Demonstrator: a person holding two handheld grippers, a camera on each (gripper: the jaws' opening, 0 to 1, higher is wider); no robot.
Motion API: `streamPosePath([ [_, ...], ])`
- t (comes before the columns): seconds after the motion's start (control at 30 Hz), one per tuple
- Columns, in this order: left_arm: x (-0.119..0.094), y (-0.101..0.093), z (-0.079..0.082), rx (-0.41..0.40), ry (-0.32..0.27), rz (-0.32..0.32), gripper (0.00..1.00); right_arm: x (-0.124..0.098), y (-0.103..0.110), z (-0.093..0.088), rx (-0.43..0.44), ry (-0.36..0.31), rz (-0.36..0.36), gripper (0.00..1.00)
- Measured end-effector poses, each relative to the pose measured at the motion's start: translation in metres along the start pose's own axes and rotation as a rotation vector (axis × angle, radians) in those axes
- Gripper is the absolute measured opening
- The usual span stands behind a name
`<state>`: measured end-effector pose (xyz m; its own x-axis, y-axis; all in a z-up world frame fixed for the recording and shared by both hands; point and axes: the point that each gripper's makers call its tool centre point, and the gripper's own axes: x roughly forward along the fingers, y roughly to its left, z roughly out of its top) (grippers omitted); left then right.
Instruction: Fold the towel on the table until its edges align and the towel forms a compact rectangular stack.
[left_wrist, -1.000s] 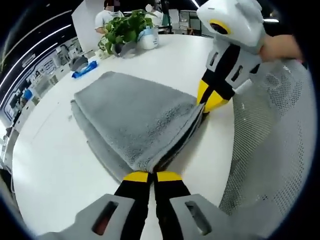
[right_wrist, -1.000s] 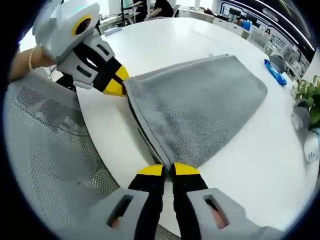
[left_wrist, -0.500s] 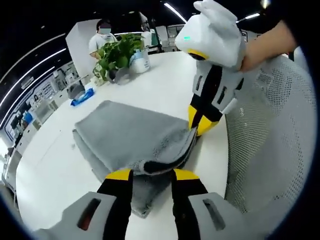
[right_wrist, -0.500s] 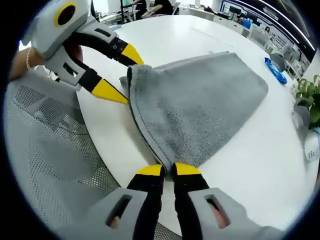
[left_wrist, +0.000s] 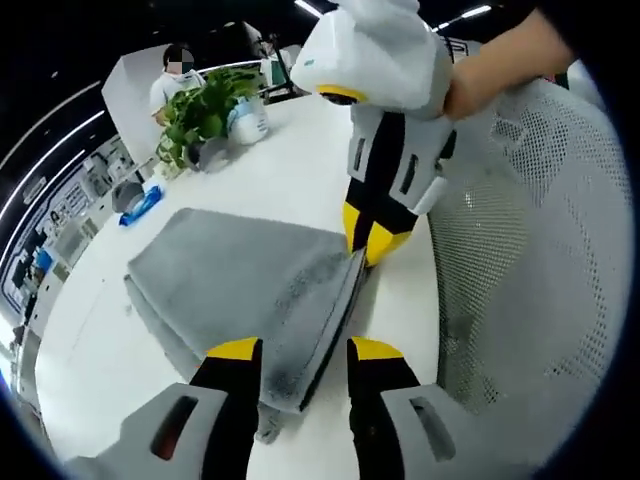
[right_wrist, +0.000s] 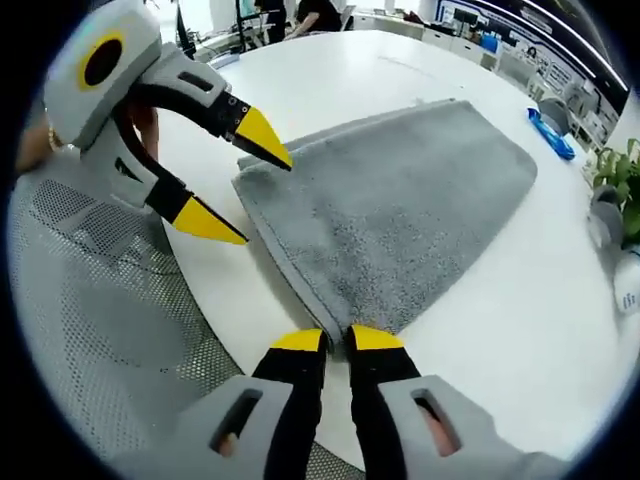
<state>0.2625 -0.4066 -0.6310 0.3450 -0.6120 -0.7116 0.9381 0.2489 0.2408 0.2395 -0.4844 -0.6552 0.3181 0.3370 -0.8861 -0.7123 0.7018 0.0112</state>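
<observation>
A grey towel lies folded in layers on the round white table, one corner toward the near edge. My left gripper stands open, its yellow tips on either side of that corner without closing on it. In the right gripper view the same left gripper is spread wide at the towel's left corner. My right gripper is shut on the neighbouring towel corner. It enters the left gripper view as the right gripper, held by a hand, pinching the towel's edge.
A grey mesh chair stands against the table's near edge, chair. At the far side are a potted plant, a white bottle and a blue packet, packet. A person stands behind.
My left gripper has opened and let go of its towel corner, which has dropped flat onto the table. The right gripper has stayed shut on its corner.
</observation>
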Motion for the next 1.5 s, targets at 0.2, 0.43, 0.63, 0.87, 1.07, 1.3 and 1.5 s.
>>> streamPosePath([
  [0.2, 0.008, -0.007, -0.023, -0.011, 0.079, -0.041, 0.35, 0.002, 0.009, -0.001, -0.018, -0.015, 0.048, 0.17],
  [0.43, 0.01, 0.001, -0.022, -0.079, 0.052, -0.004, 0.31, 0.005, 0.008, -0.005, -0.306, 0.01, -0.044, 0.16],
  [0.63, 0.012, 0.002, -0.021, -0.102, 0.044, -0.006, 0.31, 0.007, 0.002, -0.004, -0.343, 0.023, -0.071, 0.07],
  [0.87, 0.016, 0.006, -0.023, -0.124, 0.069, 0.005, 0.21, 0.006, -0.003, 0.0, -0.024, -0.024, -0.021, 0.04],
  [1.07, 0.012, 0.011, -0.025, -0.157, 0.125, 0.03, 0.09, 0.0, -0.002, 0.005, 0.056, -0.042, 0.02, 0.03],
  [1.3, 0.0, 0.013, -0.022, -0.193, 0.126, 0.007, 0.05, -0.013, 0.001, 0.015, 0.038, -0.085, 0.026, 0.02],
  [1.5, -0.006, 0.009, -0.008, -0.169, 0.113, -0.004, 0.05, -0.031, -0.007, 0.02, 0.081, -0.127, 0.012, 0.02],
])
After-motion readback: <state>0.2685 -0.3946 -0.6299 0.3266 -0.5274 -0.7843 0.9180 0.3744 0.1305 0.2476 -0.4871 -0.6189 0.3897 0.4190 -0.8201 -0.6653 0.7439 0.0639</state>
